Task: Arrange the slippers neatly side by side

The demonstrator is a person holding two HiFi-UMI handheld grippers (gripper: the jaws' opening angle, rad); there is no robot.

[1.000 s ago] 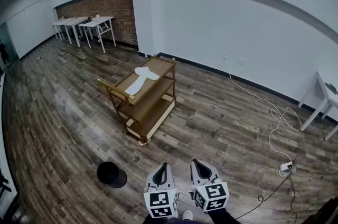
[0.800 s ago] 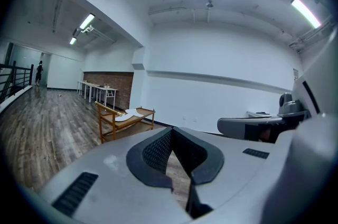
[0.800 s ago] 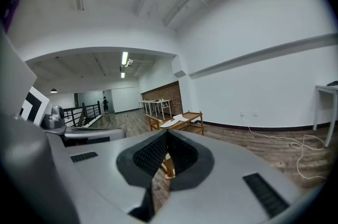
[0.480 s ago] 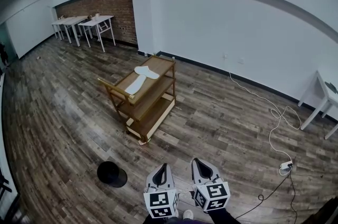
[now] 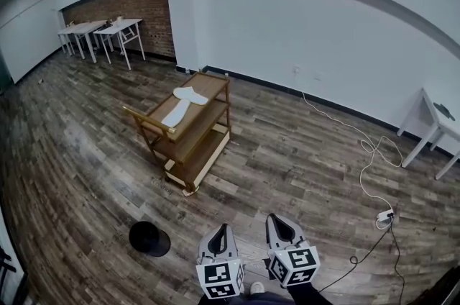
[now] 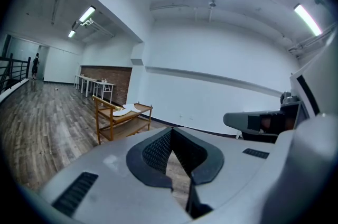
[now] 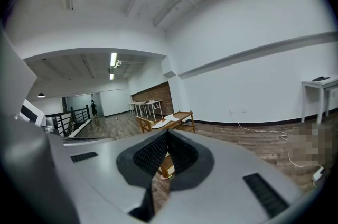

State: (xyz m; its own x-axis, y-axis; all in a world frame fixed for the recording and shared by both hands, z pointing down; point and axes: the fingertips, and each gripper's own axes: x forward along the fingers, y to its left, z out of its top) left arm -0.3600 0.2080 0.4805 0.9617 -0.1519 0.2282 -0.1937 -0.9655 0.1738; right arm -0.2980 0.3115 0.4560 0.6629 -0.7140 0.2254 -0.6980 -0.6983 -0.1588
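Note:
Two white slippers (image 5: 185,101) lie on the top shelf of a wooden three-shelf cart (image 5: 188,145) in the middle of the room, one crosswise at the far end, the other lengthwise. They also show small in the left gripper view as slippers (image 6: 125,108) and in the right gripper view as slippers (image 7: 168,121). My left gripper (image 5: 221,228) and right gripper (image 5: 276,219) hang side by side at the bottom of the head view, far short of the cart. Both are shut with nothing between the jaws, as on the left gripper (image 6: 171,130) and right gripper (image 7: 167,134).
A black round object (image 5: 149,238) lies on the wood floor left of the grippers. A white cable runs to a power strip (image 5: 386,215) at the right. White tables (image 5: 100,29) stand by the brick wall, another table (image 5: 438,116) at the right edge.
The head view has shifted slightly, so the cart sits a little further left and lower in the picture. Both grippers stay shut and low; the slippers have not moved.

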